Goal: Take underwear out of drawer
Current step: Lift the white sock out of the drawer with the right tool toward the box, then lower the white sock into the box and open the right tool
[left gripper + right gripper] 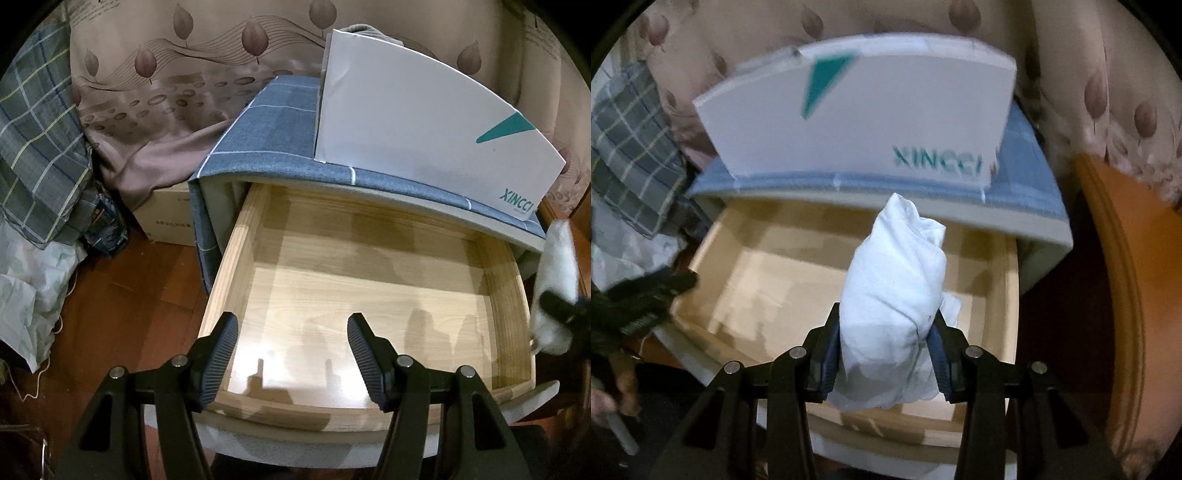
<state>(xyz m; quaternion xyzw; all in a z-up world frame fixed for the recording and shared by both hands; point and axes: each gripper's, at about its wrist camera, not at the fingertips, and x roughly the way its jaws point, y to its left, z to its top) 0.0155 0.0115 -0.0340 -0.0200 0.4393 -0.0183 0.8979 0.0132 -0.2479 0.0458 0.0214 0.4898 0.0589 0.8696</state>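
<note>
Left gripper [291, 354]: matte black frame, two fingers [221, 354] faced with ribbed dark pads, four round silver screw heads across the linkage arms. Right gripper [884, 350]: same black build and silver screws (its ribbed pads look bluish). No cables or markings visible.

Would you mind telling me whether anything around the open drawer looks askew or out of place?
Only the white box: it sits crooked on the cloth-covered cabinet, its corner overhanging the front edge above the drawer.

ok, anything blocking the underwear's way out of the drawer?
Nothing visible. The right gripper is shut on the underwear, already above the open drawer. The left gripper stands open at the front, apart.
</note>
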